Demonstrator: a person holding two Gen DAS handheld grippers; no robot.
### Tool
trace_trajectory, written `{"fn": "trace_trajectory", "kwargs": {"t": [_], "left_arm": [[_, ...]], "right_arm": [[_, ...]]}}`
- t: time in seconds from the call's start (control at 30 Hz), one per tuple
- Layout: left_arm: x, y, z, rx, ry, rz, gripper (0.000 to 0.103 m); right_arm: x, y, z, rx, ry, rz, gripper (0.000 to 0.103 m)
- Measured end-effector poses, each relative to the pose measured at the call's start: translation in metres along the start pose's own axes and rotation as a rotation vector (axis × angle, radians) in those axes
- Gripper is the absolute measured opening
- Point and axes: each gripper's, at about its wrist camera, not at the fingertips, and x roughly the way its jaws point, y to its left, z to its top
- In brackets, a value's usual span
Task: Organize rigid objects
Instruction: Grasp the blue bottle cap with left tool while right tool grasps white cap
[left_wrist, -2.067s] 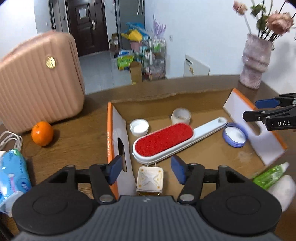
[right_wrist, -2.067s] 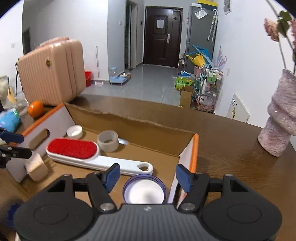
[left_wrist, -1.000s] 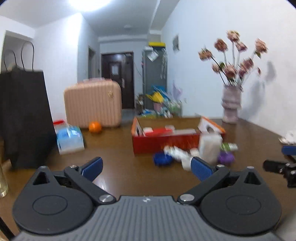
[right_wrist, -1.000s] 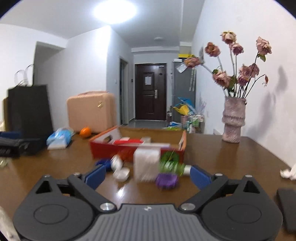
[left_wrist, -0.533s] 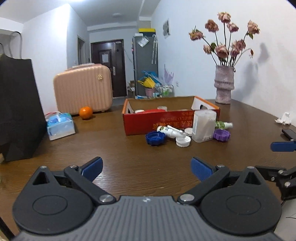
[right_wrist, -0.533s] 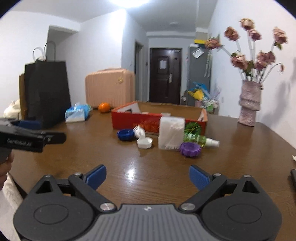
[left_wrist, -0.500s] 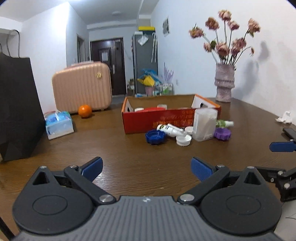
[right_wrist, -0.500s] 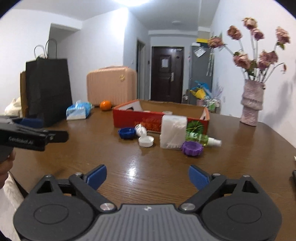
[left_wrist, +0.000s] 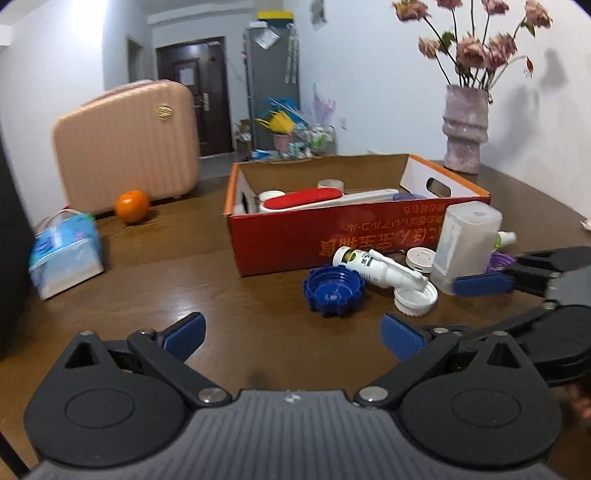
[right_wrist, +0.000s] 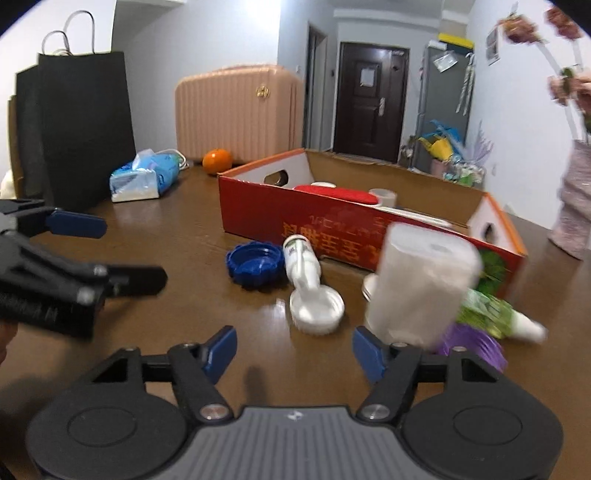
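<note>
Left fingers (left_wrist: 291, 334) spread wide, empty, low over the tabletop (left_wrist: 147, 302) short of the blue cap (left_wrist: 333, 291). Right fingers (right_wrist: 294, 349) also parted and gripping nothing, having just been closing, aimed at the white cap (right_wrist: 317, 307). Blue cap just in front of the red box (left_wrist: 332, 236), on the tabletop. White bottle (left_wrist: 376, 266) lying on its side beside the blue cap, nozzle end resting on the white cap. White container (right_wrist: 421, 284) upright right of the white cap, near the box's front corner. Purple cap (right_wrist: 471, 345) and green spray bottle (right_wrist: 495, 312) beside that container, away from the blue cap. Inside the box: red lint brush (left_wrist: 306, 199), tape roll (left_wrist: 330, 184), small white lid (left_wrist: 271, 194). Left of the box: orange (left_wrist: 132, 211), tissue pack (left_wrist: 62, 251), pink suitcase (left_wrist: 125, 144). Vase (left_wrist: 466, 129) behind the box's right end.
</note>
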Motion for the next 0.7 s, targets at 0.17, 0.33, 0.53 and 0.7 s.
{"fn": "trace_trajectory", "kwargs": {"t": [0.17,0.33,0.53,0.7], "left_arm": [[0.046,0.005,0.014,-0.01,0.077,-0.103,0.101],[0.08,0.003,0.026,-0.054,0.123,-0.133,0.063],[0.077,-0.017,0.021,-0.058,0.14,-0.119,0.046],[0.023,-0.023,0.005,-0.111,0.102,-0.077,0.046]], "right_arm": [[0.027,-0.011,0.006,0.034,0.027,0.024,0.058],[0.019,-0.024,0.002,0.059,0.025,0.025,0.039],[-0.008,-0.031,-0.018,0.076,0.026,0.035,0.039],[-0.037,-0.034,-0.035,0.088,0.025,0.014,0.039]]}}
